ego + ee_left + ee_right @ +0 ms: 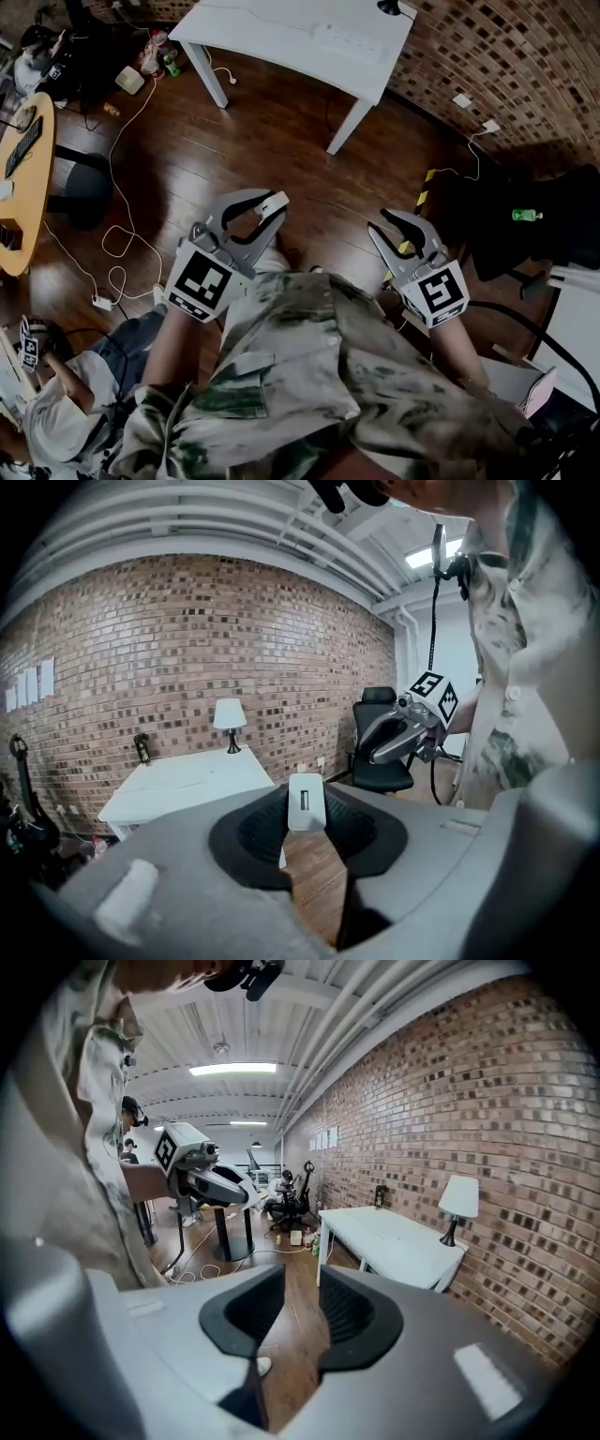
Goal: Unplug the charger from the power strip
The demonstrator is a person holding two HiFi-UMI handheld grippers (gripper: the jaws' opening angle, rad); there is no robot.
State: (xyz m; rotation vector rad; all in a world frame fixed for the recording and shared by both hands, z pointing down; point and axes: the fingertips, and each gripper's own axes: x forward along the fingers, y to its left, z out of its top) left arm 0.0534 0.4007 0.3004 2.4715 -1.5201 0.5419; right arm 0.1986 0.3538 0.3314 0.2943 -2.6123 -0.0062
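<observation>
Beyond my left gripper (277, 202) and right gripper (378, 221), the wooden floor (281, 141) lies open up to the white table (309, 37), which bars the way to the brick wall (487, 56). White cable (111, 173) loops over the floor on my left by the round table (37, 187). A black chair (562, 206) crowds my right.

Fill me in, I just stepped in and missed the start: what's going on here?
A person stands on a wooden floor with a gripper in each hand. The left gripper is closed on a small white charger, held up in the air, clear of any power strip. The right gripper is open with nothing between its jaws. Both point toward a white table by the brick wall.
</observation>
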